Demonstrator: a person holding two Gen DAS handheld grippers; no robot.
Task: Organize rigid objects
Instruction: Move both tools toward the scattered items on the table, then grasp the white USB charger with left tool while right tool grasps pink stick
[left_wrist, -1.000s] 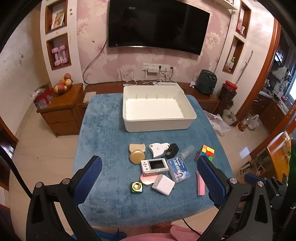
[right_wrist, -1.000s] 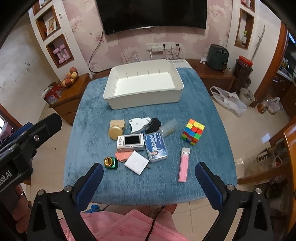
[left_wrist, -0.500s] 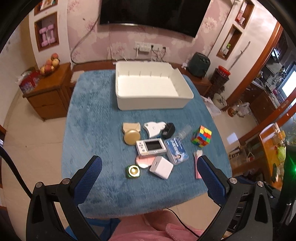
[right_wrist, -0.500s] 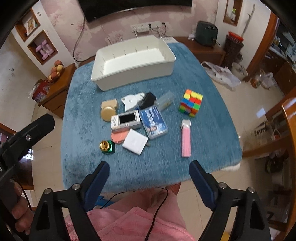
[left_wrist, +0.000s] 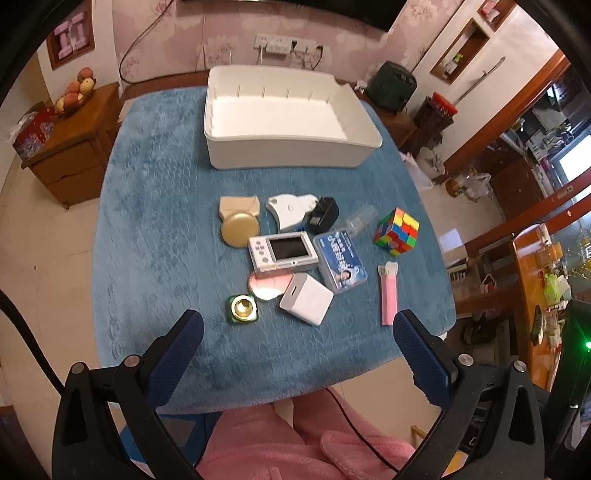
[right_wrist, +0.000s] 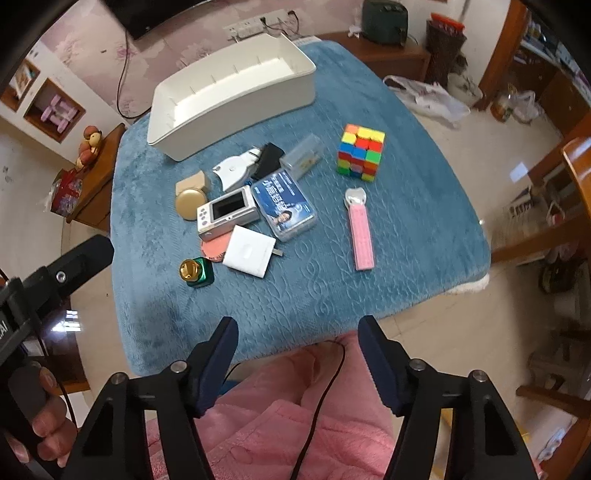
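Clutter (left_wrist: 291, 254) is seen before bin (left_wrist: 288, 147); left gripper (left_wrist: 295, 325) held wide, empty; right gripper (right_wrist: 299, 328) closing, nothing between.

Small objects (left_wrist: 291, 254) before white bin (left_wrist: 288, 155)

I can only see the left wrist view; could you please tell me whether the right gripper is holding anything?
Observer: No. The right gripper has nothing between its jaws, which are closing over the near edge of the blue cloth.
Operator: Thank you. Are the white charger's prongs out?
Observer: Yes, metal prongs stick out of the white charger toward the pink strip.
Operator: Is my left gripper visible to you?
Observer: Partly. One finger of the left gripper shows at the right wrist view's left edge, with a hand on its handle.
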